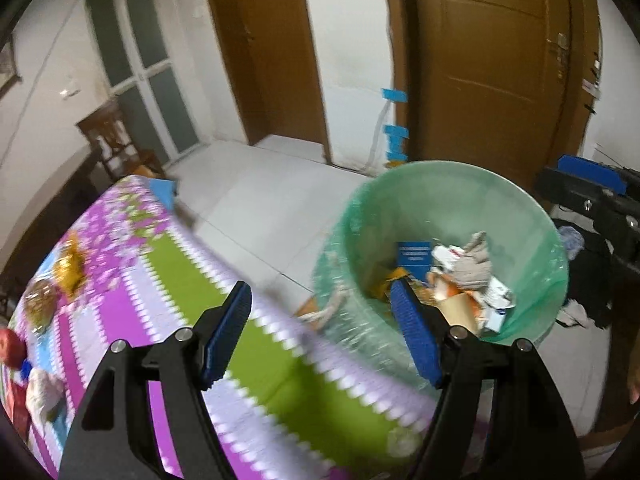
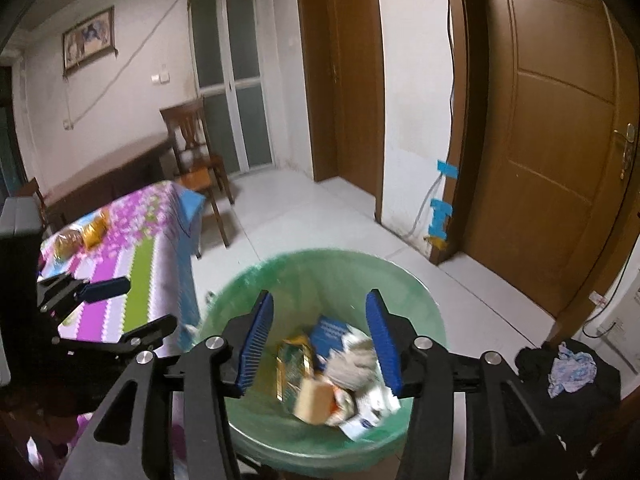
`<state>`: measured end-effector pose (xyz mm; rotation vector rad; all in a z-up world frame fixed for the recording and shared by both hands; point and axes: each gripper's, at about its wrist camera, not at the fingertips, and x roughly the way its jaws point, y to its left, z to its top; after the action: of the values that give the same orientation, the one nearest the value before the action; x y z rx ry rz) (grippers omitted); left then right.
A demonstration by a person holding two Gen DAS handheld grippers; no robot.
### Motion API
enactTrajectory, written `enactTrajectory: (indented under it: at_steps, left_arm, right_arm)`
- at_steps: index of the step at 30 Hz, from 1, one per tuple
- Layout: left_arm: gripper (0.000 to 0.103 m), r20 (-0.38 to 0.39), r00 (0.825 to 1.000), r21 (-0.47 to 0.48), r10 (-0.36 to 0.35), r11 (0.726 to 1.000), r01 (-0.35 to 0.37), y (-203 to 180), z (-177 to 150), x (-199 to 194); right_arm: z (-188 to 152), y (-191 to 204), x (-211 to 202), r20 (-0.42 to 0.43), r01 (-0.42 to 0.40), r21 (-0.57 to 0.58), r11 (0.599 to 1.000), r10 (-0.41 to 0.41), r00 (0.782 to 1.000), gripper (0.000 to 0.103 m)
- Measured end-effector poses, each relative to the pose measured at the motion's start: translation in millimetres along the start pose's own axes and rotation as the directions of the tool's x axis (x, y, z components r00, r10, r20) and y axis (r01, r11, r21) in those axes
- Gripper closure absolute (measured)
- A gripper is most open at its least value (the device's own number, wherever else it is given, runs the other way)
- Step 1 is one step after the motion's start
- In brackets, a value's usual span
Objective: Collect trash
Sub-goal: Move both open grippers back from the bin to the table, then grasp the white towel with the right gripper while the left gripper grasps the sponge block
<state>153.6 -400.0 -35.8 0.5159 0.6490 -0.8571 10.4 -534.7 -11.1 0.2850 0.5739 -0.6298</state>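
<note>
Right gripper (image 2: 320,340) over bin (image 2: 424,300), jaws apart, nothing between pads. Trash (image 2: 332,376) lies in the bin bottom. Left gripper (image 1: 320,332) spread, empty, above table (image 1: 168,272) edge beside bin. Wrappers (image 1: 68,268) on table.

- The trash bin (image 2: 424,304) is wearing a thin translucent green plastic liner, crinkled and glossy on its outer wall (image 1: 360,340)
- Crumpled paper and card scraps (image 2: 352,384) are lying inside it, with a shiny gold foil wrapper (image 2: 294,364)
- The tablecloth (image 1: 260,344) is looking like smooth printed vinyl with a slight sheen
- The right gripper (image 2: 318,340) is showing ribbed blue rubbery pads (image 2: 382,340) on matt black plastic arms with bright metal pins
- The doors (image 2: 560,140) are showing brown wood with a satin finish
- The floor tiles (image 1: 256,208) are looking pale and smooth
</note>
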Motion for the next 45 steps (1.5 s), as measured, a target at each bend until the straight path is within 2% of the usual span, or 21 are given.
enactTrajectory:
  at_steps: [7, 12, 15, 20, 23, 25, 27, 29, 30, 32, 33, 35, 37, 38, 40, 41, 42, 43, 44, 45]
  left_arm:
    - [0.034, 0.052, 0.99, -0.079, 0.129, 0.989, -0.124, 49, -20, -30]
    - [0.032, 0.067, 0.978, -0.159, 0.196, 0.97, -0.184, 94, -38, -54]
    - [0.03, 0.072, 0.97, -0.201, 0.233, 0.956, -0.214, 124, -49, -68]
    - [0.027, 0.05, 0.947, -0.313, 0.318, 0.905, -0.287, 192, -73, -91]
    - [0.026, 0.006, 0.949, -0.396, 0.315, 0.872, -0.287, 239, -90, -98]
    - [0.026, -0.025, 0.934, -0.45, 0.356, 0.83, -0.329, 267, -102, -102]
    - [0.026, -0.05, 0.92, -0.492, 0.389, 0.792, -0.362, 292, -114, -108]
    - [0.026, -0.085, 0.901, -0.555, 0.425, 0.731, -0.397, 317, -126, -115]
    - [0.026, -0.087, 0.901, -0.579, 0.425, 0.714, -0.393, 325, -130, -118]
    - [0.026, -0.094, 0.903, -0.616, 0.42, 0.688, -0.384, 337, -138, -121]
    - [0.026, -0.1, 0.901, -0.628, 0.421, 0.676, -0.386, 341, -142, -121]
    - [0.026, -0.109, 0.89, -0.628, 0.443, 0.663, -0.407, 345, -143, -120]
    - [0.026, -0.124, 0.875, -0.628, 0.468, 0.646, -0.435, 350, -148, -122]
    - [0.026, -0.128, 0.87, -0.632, 0.476, 0.637, -0.441, 352, -151, -123]
    - [0.026, -0.138, 0.865, -0.643, 0.482, 0.621, -0.449, 355, -153, -121]
    - [0.026, -0.144, 0.862, -0.646, 0.486, 0.613, -0.454, 357, -154, -121]
    - [0.026, -0.15, 0.861, -0.651, 0.487, 0.606, -0.456, 360, -156, -121]
    - [0.026, -0.151, 0.862, -0.656, 0.483, 0.604, -0.453, 361, -157, -121]
    - [0.026, -0.151, 0.866, -0.66, 0.477, 0.603, -0.448, 362, -157, -121]
    - [0.026, -0.149, 0.868, -0.661, 0.473, 0.606, -0.443, 362, -157, -121]
  right_arm:
    - [5, 50, -3, 0.071, -0.059, -0.016, 0.998, 0.06, 0.996, 0.047]
    - [4, 95, 5, 0.056, -0.109, -0.059, 0.992, 0.112, 0.992, 0.044]
    - [3, 128, 8, 0.043, -0.147, -0.089, 0.985, 0.152, 0.987, 0.037]
    - [2, 197, 11, 0.011, -0.24, -0.176, 0.955, 0.246, 0.969, 0.031]
    - [1, 242, 15, -0.024, -0.31, -0.227, 0.923, 0.313, 0.949, 0.028]
    - [1, 271, 21, -0.056, -0.349, -0.246, 0.904, 0.346, 0.937, 0.028]
    - [1, 299, 31, -0.105, -0.4, -0.251, 0.881, 0.386, 0.916, 0.026]
    - [-1, 330, 43, -0.164, -0.474, -0.253, 0.844, 0.445, 0.88, 0.022]
    - [-2, 343, 47, -0.191, -0.512, -0.252, 0.821, 0.476, 0.858, 0.02]
    - [-6, 374, 56, -0.255, -0.593, -0.242, 0.768, 0.54, 0.802, 0.019]
    - [-9, 384, 59, -0.275, -0.62, -0.239, 0.747, 0.561, 0.781, 0.018]
    - [-14, 414, 71, -0.344, -0.695, -0.232, 0.68, 0.611, 0.713, 0.013]
    - [-15, 434, 82, -0.361, -0.703, -0.232, 0.672, 0.612, 0.704, 0.013]
    - [-13, 441, 88, -0.369, -0.715, -0.217, 0.665, 0.622, 0.691, 0.013]
    - [-10, 452, 101, -0.386, -0.735, -0.192, 0.651, 0.638, 0.666, 0.013]
    - [-9, 458, 109, -0.399, -0.733, -0.181, 0.656, 0.632, 0.664, 0.014]
    - [-10, 464, 118, -0.415, -0.73, -0.172, 0.662, 0.623, 0.663, 0.018]
    - [-13, 469, 127, -0.442, -0.735, -0.154, 0.661, 0.619, 0.649, 0.037]
    - [-17, 470, 135, -0.47, -0.755, -0.128, 0.644, 0.631, 0.618, 0.051]
    - [-17, 472, 141, -0.477, -0.77, -0.102, 0.63, 0.649, 0.593, 0.055]
